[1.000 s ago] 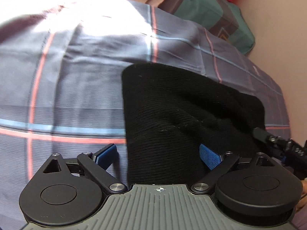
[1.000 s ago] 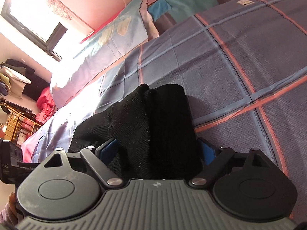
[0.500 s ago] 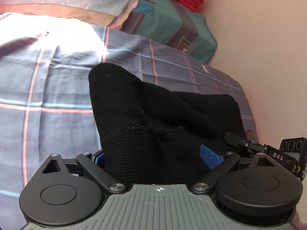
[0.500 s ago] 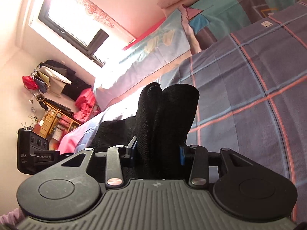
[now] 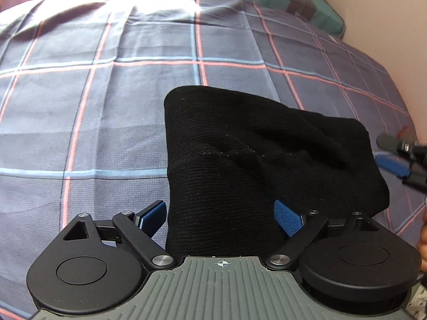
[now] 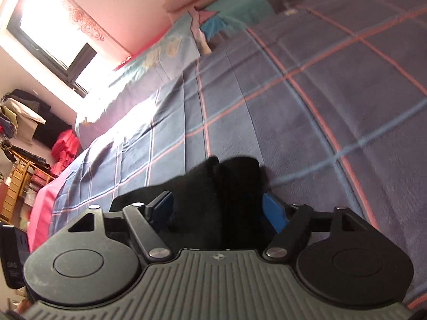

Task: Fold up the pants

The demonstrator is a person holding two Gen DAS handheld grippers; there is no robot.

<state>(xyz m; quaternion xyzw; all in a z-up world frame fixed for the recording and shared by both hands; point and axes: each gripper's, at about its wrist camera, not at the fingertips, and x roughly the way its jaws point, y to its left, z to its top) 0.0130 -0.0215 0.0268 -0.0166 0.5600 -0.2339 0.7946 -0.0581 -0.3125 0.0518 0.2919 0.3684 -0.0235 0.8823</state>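
Note:
Black knit pants [image 5: 256,160] lie folded in a thick bundle on the plaid bedsheet [image 5: 106,106]. My left gripper [image 5: 221,217] stands wide over the bundle's near end. Its left pad [image 5: 153,217] sits just off the cloth's edge and its right pad [image 5: 288,218] rests against the fabric without squeezing. In the right wrist view the other end of the pants [image 6: 226,181] sits between the blue pads of my right gripper [image 6: 218,210], whose jaws are opening, with a gap at the right pad [image 6: 275,213]. The right gripper's fingers [image 5: 397,157] show at the left view's right edge.
Teal and patterned pillows [image 6: 240,2] line the head of the bed below a pink wall. A bright window [image 6: 53,34] and a wooden shelf [image 6: 16,186] with piled clothes stand off to the left. Fingers of a hand [image 5: 423,240] show at the frame edge.
Half a second ago the right jaws squeezed the raised fold; they have now spread and the pants sit lower on the bed. The left pad now stands clear of the cloth.

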